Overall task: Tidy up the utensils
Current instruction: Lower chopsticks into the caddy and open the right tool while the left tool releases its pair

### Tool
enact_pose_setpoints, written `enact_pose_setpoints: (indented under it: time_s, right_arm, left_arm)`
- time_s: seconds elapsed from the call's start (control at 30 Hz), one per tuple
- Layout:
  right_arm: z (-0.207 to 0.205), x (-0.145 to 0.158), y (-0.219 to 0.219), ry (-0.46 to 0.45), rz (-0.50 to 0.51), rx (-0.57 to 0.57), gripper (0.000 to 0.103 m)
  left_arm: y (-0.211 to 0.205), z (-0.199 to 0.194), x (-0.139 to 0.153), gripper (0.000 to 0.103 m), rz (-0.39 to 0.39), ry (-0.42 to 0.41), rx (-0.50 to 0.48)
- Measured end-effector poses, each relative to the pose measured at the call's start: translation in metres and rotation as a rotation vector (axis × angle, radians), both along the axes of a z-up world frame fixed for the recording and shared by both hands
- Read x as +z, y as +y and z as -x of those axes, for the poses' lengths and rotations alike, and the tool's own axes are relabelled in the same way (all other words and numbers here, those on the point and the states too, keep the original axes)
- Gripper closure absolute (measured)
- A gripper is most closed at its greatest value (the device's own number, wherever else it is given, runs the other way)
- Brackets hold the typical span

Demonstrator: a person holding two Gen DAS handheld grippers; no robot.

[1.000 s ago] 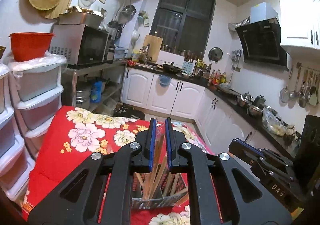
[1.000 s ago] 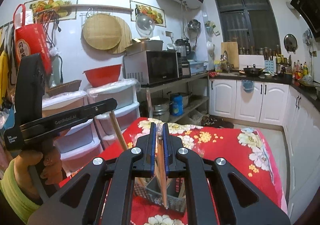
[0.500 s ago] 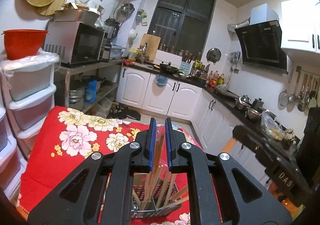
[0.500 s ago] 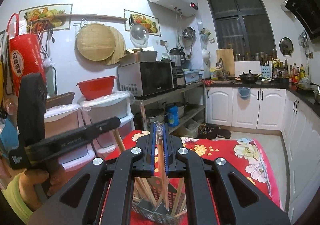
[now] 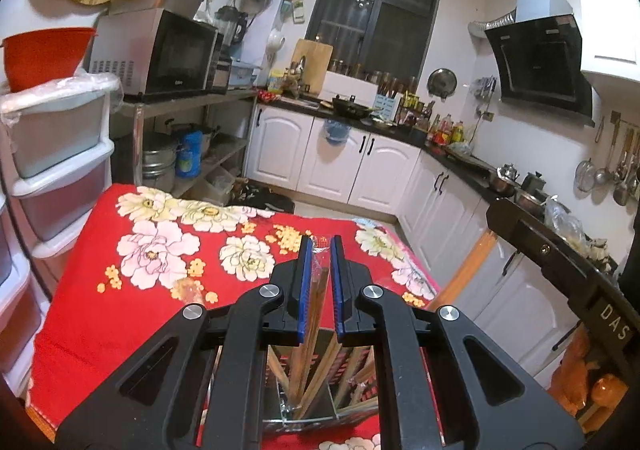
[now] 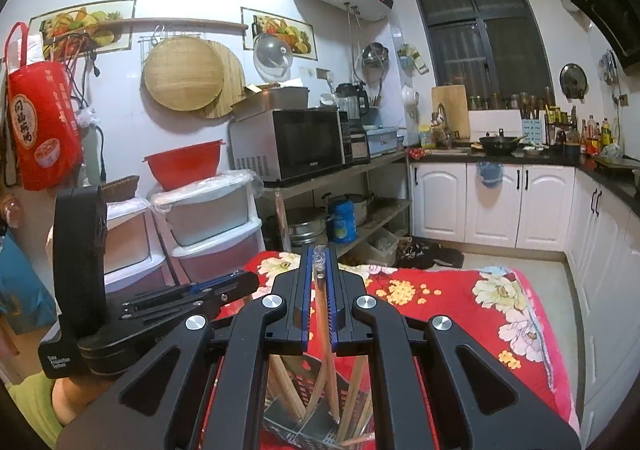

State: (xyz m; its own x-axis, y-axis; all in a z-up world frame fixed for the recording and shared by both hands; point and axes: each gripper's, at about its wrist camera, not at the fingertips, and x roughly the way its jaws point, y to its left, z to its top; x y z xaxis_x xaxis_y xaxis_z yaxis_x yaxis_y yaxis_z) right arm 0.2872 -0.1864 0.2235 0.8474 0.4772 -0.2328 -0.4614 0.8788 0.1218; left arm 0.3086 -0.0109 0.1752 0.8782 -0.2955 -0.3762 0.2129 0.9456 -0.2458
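Note:
My left gripper [image 5: 319,250] is shut on a plastic-wrapped pair of wooden chopsticks [image 5: 314,302] whose lower ends reach down into a metal utensil holder [image 5: 308,416] holding several chopsticks. My right gripper [image 6: 319,254] is shut on another wrapped chopstick pair [image 6: 326,334], its tips down inside the same perforated holder [image 6: 320,432]. The holder stands on the red floral table [image 5: 132,290] directly below both grippers. The left gripper's body shows in the right wrist view [image 6: 132,306], and the right one's body shows at the right of the left wrist view [image 5: 560,262].
White plastic drawers [image 5: 52,154] with a red bowl [image 5: 44,54] stand left of the table. A steel rack with a microwave [image 5: 160,54] is behind. White cabinets and a cluttered counter [image 5: 460,158] run along the right. Orange wooden chair parts [image 5: 588,382] sit at lower right.
Both grippers have tilted and lowered over the holder, so both chopstick pairs reach deeper into it. Both stay shut on their chopsticks.

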Motion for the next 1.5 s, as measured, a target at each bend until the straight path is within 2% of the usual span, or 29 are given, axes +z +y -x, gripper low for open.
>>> enact_pose_setpoints:
  time_s: [0.23,0.6,1.17,1.37,1.5]
  right_arm:
    - [-0.019,-0.025,0.005,0.060,0.014,0.004,0.096]
    - [-0.031,-0.069,0.017,0.131,0.029,-0.002,0.096]
    - [-0.041,-0.076,0.010,0.175,0.043,-0.069,0.096]
    - [-0.040,-0.080,0.011,0.205,0.057,-0.063,0.096]
    - [-0.036,-0.082,0.010,0.224,0.060,-0.073,0.092]
  left_arm:
    - [0.000,-0.009,-0.021,0.099,-0.003,0.043,0.002]
    - [0.002,-0.007,-0.039,0.099,-0.035,0.051,0.005]
    - [0.006,0.002,-0.047,0.099,-0.069,0.067,0.025]
    - [0.010,0.007,-0.049,0.099,-0.059,0.080,0.026]
    - [0.010,0.010,-0.049,0.099,-0.066,0.080,0.022]
